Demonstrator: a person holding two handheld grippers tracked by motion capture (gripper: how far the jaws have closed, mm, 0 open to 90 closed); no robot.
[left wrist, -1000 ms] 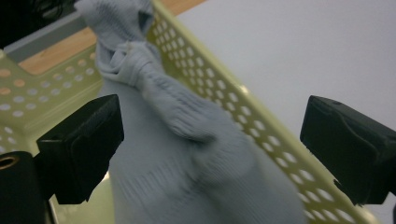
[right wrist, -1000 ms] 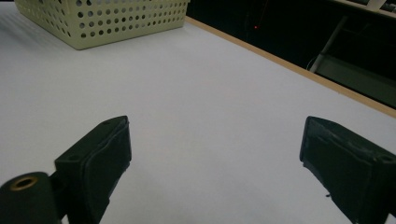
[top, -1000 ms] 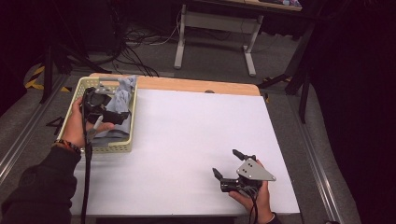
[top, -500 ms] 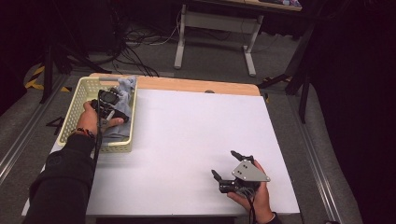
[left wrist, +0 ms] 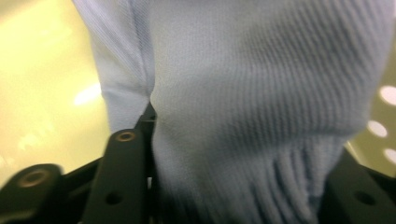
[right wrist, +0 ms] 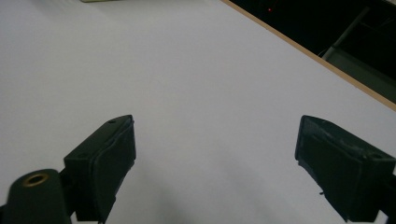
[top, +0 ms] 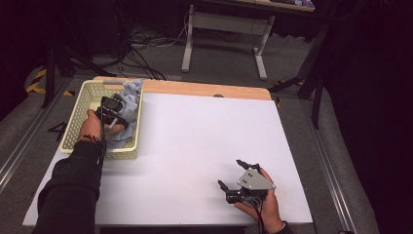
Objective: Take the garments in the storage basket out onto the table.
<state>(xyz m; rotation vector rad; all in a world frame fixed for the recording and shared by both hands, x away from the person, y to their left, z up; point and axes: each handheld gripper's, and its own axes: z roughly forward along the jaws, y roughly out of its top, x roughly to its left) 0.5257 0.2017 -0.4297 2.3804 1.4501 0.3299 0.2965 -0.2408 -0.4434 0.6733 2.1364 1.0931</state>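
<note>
Two tongs are at work here, and only the left one has anything to do with the cloth. The left tongs (top: pixel 113 108) are down inside the pale yellow basket (top: pixel 78 124) at the far left of the tabletop (top: pixel 195 146), buried in the light blue knitted cloth (top: pixel 130 100) that lies bunched in the basket, with a fold draped up over its far right rim. A second ago the hand with these tongs was higher and nearer, over the basket's near half; now it has sunk into the basket and reached farther in. Its jaws have just been closing, and in the left gripper view the ribbed cloth (left wrist: pixel 261 102) fills the space between them, with the left jaw's edge biting into a crease of the fabric. I judge that the pads are now pinching a thick fold of it, so the grip looks made, though how much of the cloth is caught I cannot tell.

That suggests the reaching step is over and the lift out of the basket comes next; a loose fold snagging on the basket's wall is the likely trouble.

The right tongs (top: pixel 237 181) rest on the near right part of the tabletop, well apart from the basket, in much the same spot as a second ago. Its jaws stand wide apart with bare white surface between them, holding nothing
</note>
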